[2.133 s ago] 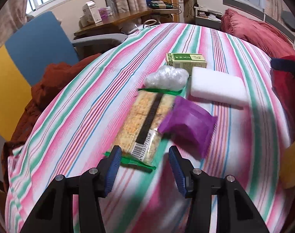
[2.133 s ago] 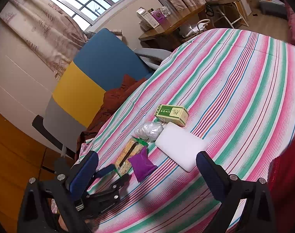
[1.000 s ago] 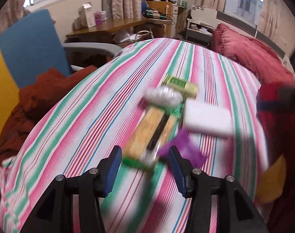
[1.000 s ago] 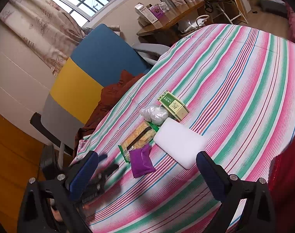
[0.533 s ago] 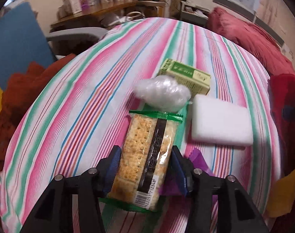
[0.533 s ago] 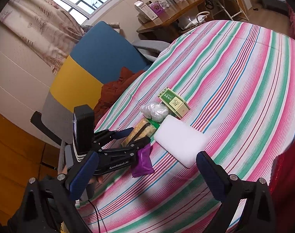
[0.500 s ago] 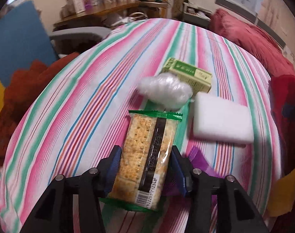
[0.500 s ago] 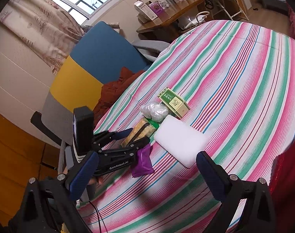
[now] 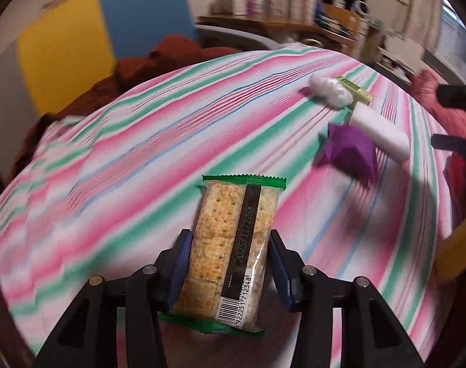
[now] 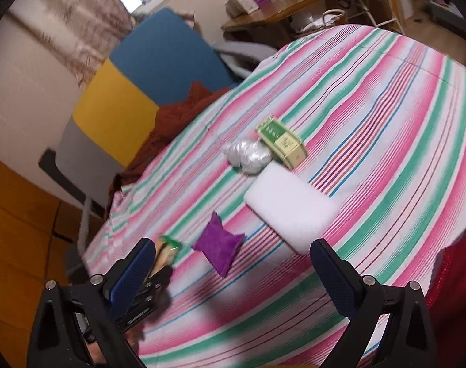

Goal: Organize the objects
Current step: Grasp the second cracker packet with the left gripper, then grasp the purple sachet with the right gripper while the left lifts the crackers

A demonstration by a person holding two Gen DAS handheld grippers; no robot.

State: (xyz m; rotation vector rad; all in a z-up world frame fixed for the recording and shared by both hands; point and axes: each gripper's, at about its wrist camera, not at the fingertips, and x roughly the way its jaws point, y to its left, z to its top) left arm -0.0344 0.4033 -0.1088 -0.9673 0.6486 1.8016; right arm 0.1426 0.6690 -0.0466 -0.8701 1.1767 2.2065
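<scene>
My left gripper (image 9: 228, 250) is shut on a clear cracker packet (image 9: 233, 245) with green ends and holds it above the striped cloth, away from the other items. The packet also shows in the right wrist view (image 10: 167, 253), low at the left. A purple pouch (image 9: 351, 151) (image 10: 219, 247), a white foam block (image 9: 380, 132) (image 10: 291, 210), a clear crumpled plastic bag (image 9: 329, 92) (image 10: 248, 155) and a green box (image 9: 357, 92) (image 10: 282, 142) lie in a row on the cloth. My right gripper (image 10: 230, 271) is open and empty, above the cloth's near edge.
The striped cloth (image 10: 371, 98) covers a rounded table. A blue and yellow chair (image 10: 131, 92) with rust-coloured fabric (image 10: 177, 113) stands at the left edge. A wooden desk (image 10: 282, 12) with clutter is behind. A red cushion (image 9: 447, 104) lies at the right.
My left gripper closed on the cracker packet, lifted it and carried it left, away from the purple pouch and the other items. My right gripper stayed open and shifted slightly.
</scene>
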